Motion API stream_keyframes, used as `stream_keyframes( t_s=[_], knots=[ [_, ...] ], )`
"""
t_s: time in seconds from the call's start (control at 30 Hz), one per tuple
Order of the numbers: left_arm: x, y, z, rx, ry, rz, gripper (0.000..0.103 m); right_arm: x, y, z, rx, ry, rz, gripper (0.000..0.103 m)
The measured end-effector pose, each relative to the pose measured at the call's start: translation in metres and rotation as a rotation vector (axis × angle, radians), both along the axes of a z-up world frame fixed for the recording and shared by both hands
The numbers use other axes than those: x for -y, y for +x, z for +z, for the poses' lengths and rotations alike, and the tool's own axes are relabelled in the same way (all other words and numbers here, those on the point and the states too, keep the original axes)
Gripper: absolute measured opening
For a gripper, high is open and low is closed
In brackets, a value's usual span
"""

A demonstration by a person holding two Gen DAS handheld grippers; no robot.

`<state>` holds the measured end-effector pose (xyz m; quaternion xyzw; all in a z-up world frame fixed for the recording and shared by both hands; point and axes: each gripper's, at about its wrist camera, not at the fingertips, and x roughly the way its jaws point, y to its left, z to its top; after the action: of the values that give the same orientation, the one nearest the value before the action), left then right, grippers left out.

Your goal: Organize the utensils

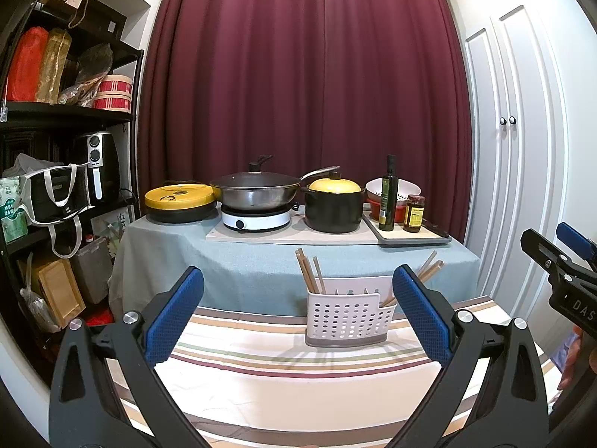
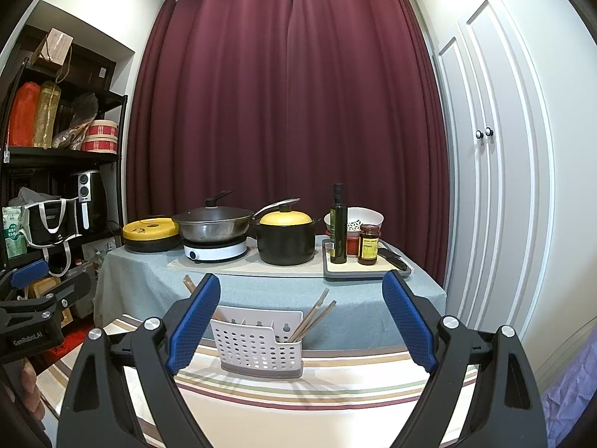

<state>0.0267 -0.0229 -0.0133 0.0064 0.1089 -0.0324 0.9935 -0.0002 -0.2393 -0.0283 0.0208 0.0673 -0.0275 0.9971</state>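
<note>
On the striped-cloth counter [image 1: 261,366] stands the white perforated plastic utensil caddy [image 1: 349,317], wooden chopsticks [image 1: 308,272] split between its end compartments. Both the left hand-held gripper [image 1: 298,317] and right hand-held gripper [image 2: 302,323] hover spread wide, holding nothing. Likely next: gather the sticks together, though the dividers are hard to read. Approach from above and pinch mid-shaft.
</note>
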Motion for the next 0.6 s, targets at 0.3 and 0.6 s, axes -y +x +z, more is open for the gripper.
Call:
stream_keyframes(
  t_s=[0.3, 0.6],
  knots=[
    [0.002, -0.0007, -0.0022, 0.0, 0.001, 0.024, 0.099, -0.0033, -0.0019, -0.001, -0.002, 0.0, 0.003, 0.086],
    [0.0019, -0.0017, -0.0004, 0.007, -0.013, 0.019, 0.099, -0.0053, -0.0021, -0.003, -0.003, 0.001, 0.002, 0.086]
  ],
)
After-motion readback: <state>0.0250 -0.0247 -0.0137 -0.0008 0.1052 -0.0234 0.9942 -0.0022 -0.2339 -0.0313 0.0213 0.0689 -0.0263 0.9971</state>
